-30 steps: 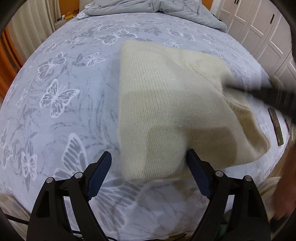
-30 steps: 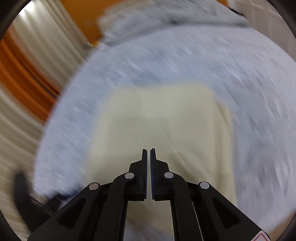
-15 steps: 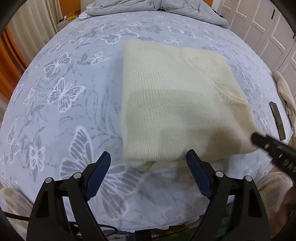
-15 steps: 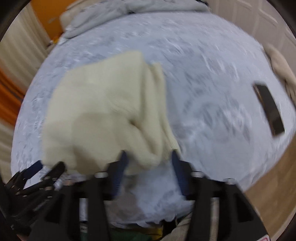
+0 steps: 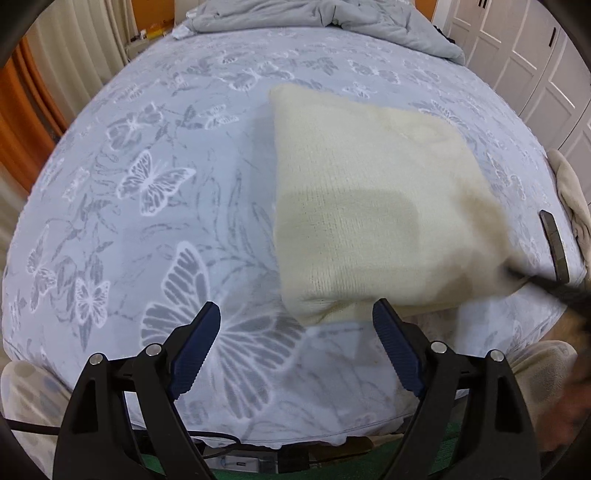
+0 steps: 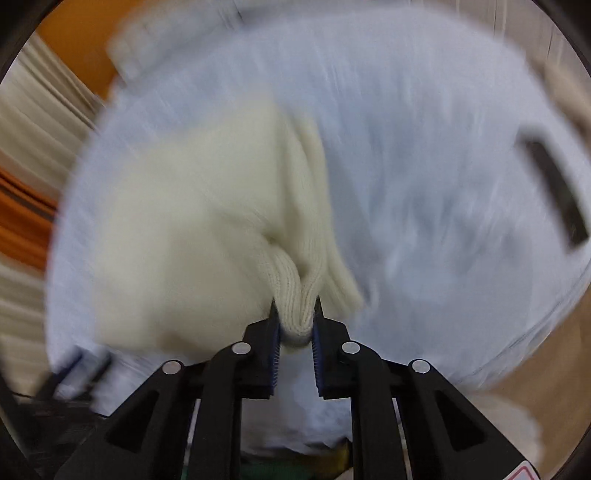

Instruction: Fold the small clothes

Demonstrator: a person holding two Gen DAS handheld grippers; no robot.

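Note:
A cream knitted garment [image 5: 369, 199] lies folded on the butterfly-print bed sheet [image 5: 155, 192]. My left gripper [image 5: 297, 328] is open and empty, just in front of the garment's near left corner. My right gripper [image 6: 295, 314] is shut on the garment's near right corner [image 6: 295, 295], a bunched ribbed edge between the pads. The right gripper shows as a dark blur at the right in the left wrist view [image 5: 554, 290]. The right wrist view is blurred by motion.
A dark flat phone-like object [image 5: 554, 243] lies near the bed's right edge, also in the right wrist view [image 6: 557, 192]. A beige cloth [image 5: 572, 195] hangs beside it. A grey duvet [image 5: 325, 14] is bunched at the far end. White wardrobe doors [image 5: 524, 48] stand right.
My right gripper opened, swung to the garment's near right corner and closed on it. The left gripper stayed open and drew back slightly.

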